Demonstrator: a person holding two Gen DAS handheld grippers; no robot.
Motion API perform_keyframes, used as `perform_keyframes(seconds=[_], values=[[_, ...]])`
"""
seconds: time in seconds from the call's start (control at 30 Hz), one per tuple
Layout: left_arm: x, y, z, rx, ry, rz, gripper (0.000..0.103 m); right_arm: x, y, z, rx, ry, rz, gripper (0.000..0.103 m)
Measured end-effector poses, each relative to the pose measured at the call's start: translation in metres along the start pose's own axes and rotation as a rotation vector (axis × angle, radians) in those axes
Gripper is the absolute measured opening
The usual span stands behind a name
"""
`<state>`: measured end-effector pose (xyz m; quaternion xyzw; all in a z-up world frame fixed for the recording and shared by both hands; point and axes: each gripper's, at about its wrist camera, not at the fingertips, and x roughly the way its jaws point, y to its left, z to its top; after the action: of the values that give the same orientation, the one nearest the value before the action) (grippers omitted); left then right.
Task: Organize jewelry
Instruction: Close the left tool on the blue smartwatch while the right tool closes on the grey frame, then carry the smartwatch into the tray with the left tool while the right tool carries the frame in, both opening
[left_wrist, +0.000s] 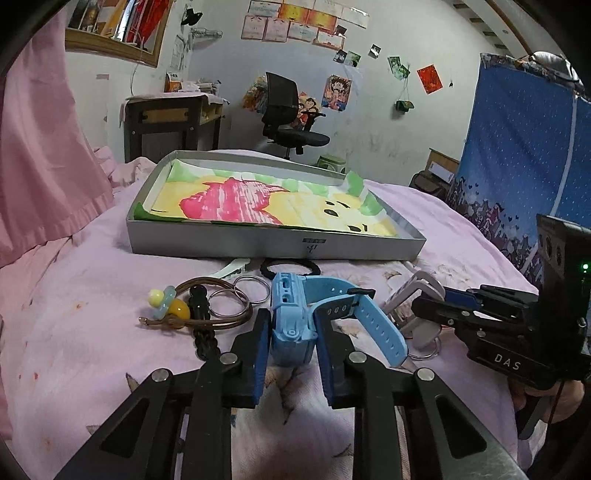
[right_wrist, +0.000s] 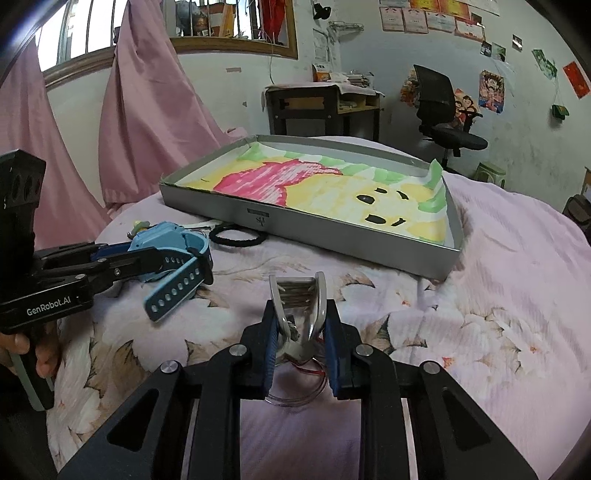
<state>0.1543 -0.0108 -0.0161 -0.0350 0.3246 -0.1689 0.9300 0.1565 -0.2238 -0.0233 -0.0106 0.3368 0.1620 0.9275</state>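
My left gripper (left_wrist: 291, 325) is shut on a light blue watch (left_wrist: 291, 314) low over the pink bedspread; the watch also shows in the right wrist view (right_wrist: 162, 240). My right gripper (right_wrist: 299, 321) is shut on a silver metal clip (right_wrist: 297, 299) with a ring hanging under it; the clip also shows in the left wrist view (left_wrist: 417, 295). A shallow grey tray (left_wrist: 258, 243) lined with a coloured drawing lies just beyond both grippers; it also shows in the right wrist view (right_wrist: 332, 229).
On the bedspread left of the watch lie a brown cord bracelet with beads (left_wrist: 173, 306), a black braided piece (left_wrist: 201, 321), metal rings (left_wrist: 240, 291), a black hair tie (left_wrist: 291, 267) and a pale clip (left_wrist: 232, 267). Pink curtains (left_wrist: 40, 147) hang at left.
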Motion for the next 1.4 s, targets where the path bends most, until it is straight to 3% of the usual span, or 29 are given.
perform_keyframes(seconds=[0.2,0.47,0.73,0.93,1.07,1.4], values=[[-0.011,0.003,0.002,-0.032,-0.034,-0.02,0.022,-0.004,-0.001,0.001,0.017,-0.027,0.015,0.021],[-0.023,0.01,0.016,-0.083,-0.119,-0.034,0.022,-0.025,-0.008,0.01,0.078,-0.153,0.05,0.021],[-0.009,0.034,0.052,-0.159,-0.154,0.003,0.022,-0.018,-0.01,0.054,0.108,-0.236,0.06,0.021],[0.021,0.056,0.081,-0.19,-0.14,0.065,0.022,0.018,-0.005,0.078,0.087,-0.249,-0.026,0.021],[0.045,0.068,0.088,-0.206,-0.086,0.1,0.022,0.034,0.004,0.089,0.043,-0.24,-0.083,0.021],[0.081,0.08,0.085,-0.231,0.049,0.136,0.024,0.07,0.013,0.09,0.018,-0.13,-0.101,0.021]])
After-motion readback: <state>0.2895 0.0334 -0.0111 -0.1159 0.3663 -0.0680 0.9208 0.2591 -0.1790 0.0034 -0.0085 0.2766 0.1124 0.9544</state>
